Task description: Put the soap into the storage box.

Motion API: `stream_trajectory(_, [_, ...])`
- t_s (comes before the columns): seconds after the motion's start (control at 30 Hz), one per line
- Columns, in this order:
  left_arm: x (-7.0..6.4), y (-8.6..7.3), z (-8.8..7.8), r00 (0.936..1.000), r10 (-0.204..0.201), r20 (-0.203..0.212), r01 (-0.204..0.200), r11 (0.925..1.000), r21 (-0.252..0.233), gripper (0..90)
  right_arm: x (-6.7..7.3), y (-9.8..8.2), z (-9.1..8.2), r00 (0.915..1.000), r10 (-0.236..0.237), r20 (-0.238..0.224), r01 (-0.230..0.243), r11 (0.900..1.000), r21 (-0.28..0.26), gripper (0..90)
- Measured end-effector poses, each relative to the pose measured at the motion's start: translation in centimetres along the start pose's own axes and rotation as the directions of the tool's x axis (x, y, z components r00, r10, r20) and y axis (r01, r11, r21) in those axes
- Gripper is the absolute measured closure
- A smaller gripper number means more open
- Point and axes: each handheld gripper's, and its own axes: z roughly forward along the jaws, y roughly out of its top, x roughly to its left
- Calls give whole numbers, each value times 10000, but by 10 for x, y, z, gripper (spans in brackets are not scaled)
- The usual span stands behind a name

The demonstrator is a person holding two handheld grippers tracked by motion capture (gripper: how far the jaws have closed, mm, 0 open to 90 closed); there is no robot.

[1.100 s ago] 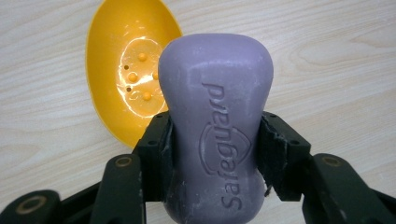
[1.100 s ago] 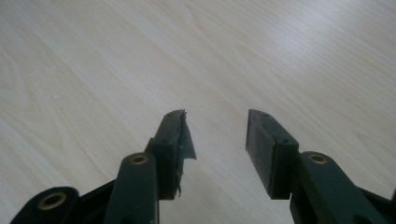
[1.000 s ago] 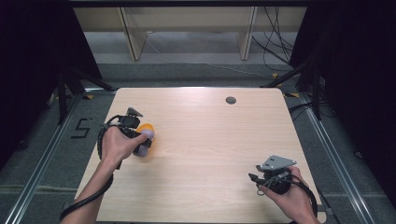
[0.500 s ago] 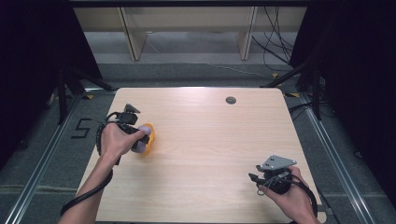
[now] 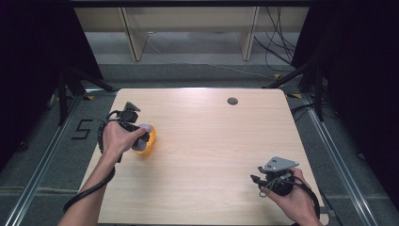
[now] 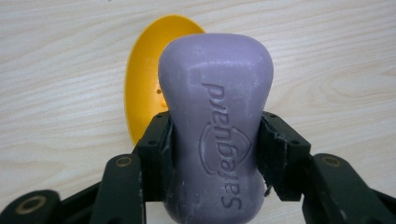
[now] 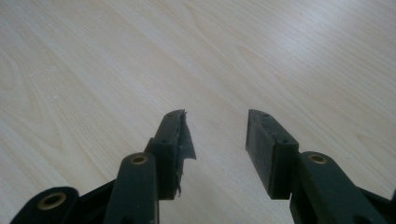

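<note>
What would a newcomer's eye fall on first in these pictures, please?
Most likely the purple soap bar embossed "Safeguard", clamped between the jaws of the left gripper over a yellow soap dish at the table's left side. After that, the right gripper, whose jaws stand apart with nothing between them, near the table's front right corner.
</note>
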Motion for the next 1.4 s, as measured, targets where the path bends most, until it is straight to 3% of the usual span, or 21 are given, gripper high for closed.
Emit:
stream_trajectory(0.77, [7,10,19,9976,-560,-396,561,9984,8,490,0,0,0,10000,-54,-27,54,10000,36,577])
stream_trajectory(1.4, [12,13,31,9957,-775,-509,772,9970,-80,490,0,0,0,10000,4,-32,-4,10000,32,577])
